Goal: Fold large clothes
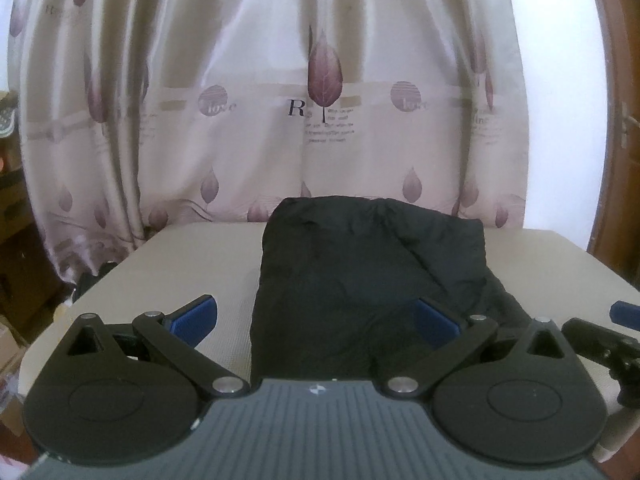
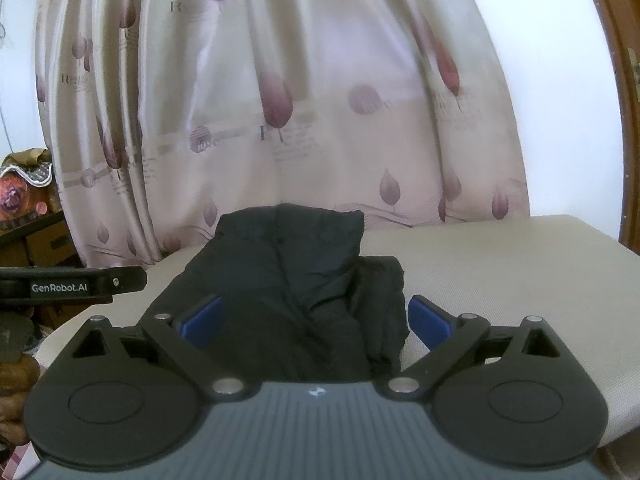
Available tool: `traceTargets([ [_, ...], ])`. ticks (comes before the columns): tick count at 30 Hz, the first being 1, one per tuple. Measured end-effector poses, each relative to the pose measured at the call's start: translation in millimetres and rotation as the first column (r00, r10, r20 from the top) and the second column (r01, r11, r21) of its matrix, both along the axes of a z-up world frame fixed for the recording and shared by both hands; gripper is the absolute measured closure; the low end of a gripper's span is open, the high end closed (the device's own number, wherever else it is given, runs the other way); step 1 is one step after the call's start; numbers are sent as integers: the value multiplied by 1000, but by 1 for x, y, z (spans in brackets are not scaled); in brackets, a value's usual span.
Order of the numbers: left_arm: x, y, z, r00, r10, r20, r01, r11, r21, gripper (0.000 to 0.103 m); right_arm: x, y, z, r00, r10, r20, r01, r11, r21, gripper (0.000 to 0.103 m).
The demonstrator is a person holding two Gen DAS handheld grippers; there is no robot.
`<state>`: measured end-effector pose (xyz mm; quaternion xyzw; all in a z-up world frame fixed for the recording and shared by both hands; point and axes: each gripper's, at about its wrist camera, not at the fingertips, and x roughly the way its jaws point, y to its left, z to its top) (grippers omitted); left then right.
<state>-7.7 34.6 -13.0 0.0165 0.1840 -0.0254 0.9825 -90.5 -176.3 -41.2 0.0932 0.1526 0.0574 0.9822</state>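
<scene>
A black garment lies folded into a rough rectangle on the beige table. It also shows in the right wrist view, with a crumpled part sticking out at its right side. My left gripper is open and empty, held just above the garment's near edge. My right gripper is open and empty, over the garment's near right part. The right gripper's tip shows at the right edge of the left wrist view. The left gripper's body shows at the left of the right wrist view.
A pale curtain with purple leaf prints hangs behind the table. A brown door frame stands at the right. Boxes and clutter sit at the far left. The beige table extends to the right of the garment.
</scene>
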Motion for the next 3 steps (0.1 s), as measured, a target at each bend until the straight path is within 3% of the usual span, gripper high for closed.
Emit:
traceTargets([
  [3,1,-1,-1,1000,6,-3,-6,1000,10,0,2,1,0,1000,-17,-2,17,1000,-20,3],
])
